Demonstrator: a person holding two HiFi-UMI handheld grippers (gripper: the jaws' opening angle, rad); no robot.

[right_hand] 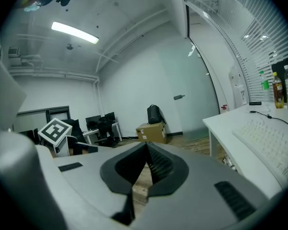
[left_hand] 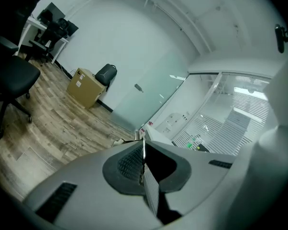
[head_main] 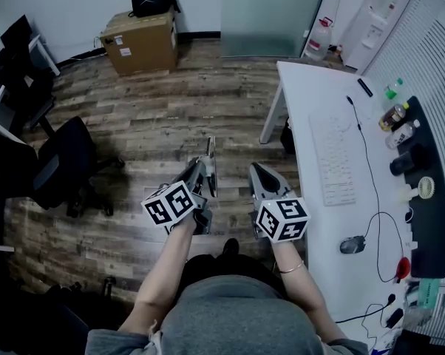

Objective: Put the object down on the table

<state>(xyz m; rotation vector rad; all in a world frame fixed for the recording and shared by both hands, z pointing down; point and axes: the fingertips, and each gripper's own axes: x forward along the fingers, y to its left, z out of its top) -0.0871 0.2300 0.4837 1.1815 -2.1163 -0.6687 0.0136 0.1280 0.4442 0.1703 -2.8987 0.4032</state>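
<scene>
Both grippers hang in mid-air over the brown plank floor (head_main: 148,117), just off the long near edge of the white table (head_main: 311,109), and neither one is over the tabletop.

The left gripper (left_hand: 143,146) has its fingers pressed together on a thin, flat, pale grey strip (head_main: 211,150). In the left gripper view the strip shows edge-on as a bright line between the ribbed pads. From the head view it pokes out beyond the fingertips and also runs back alongside the gripper, which is rolled onto its side. What the strip is, I cannot tell. It is up in the air above the floor, clear of the table.

The right gripper (right_hand: 146,146) sits beside the left one, closer to the table edge. Its fingertips meet at a point and nothing is held between them, with only floor showing through the gap lower down.

On the table, a white keyboard (head_main: 333,157) lies along the near edge, and a dark computer mouse (head_main: 352,245) sits nearer the person with a black cable trailing from it. A few drink bottles (head_main: 396,113) stand along the far edge.

Across the room, a brown cardboard box (head_main: 140,41) stands against the wall, and a black office chair (head_main: 60,165) is over on the left.
</scene>
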